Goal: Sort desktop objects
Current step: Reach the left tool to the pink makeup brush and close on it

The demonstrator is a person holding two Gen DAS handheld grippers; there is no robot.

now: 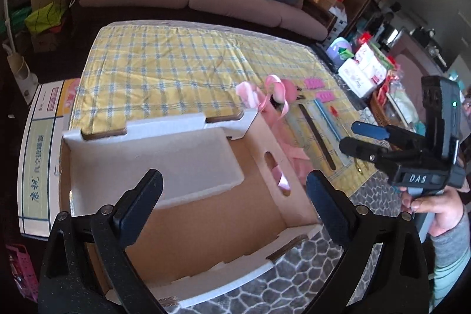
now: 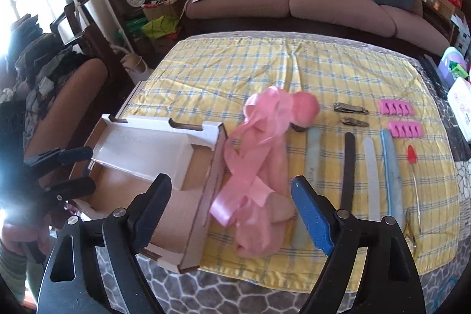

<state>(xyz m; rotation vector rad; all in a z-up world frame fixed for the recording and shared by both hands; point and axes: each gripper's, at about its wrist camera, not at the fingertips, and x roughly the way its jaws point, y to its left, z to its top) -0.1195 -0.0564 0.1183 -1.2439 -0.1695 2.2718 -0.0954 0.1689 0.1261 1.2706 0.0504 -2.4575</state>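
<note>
Both grippers, left gripper and right gripper, have jaws spread, empty. White cardboard box empty; next pick: pink satin ribbon.

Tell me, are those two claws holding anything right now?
No. The left gripper hangs open over the cardboard box, and the right gripper is open above the pink ribbon, jaws empty.

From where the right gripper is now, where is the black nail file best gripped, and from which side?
Grip the black file near its middle, from above, gripper across its narrow width. It lies flat on the cloth with open strips either side.
</note>
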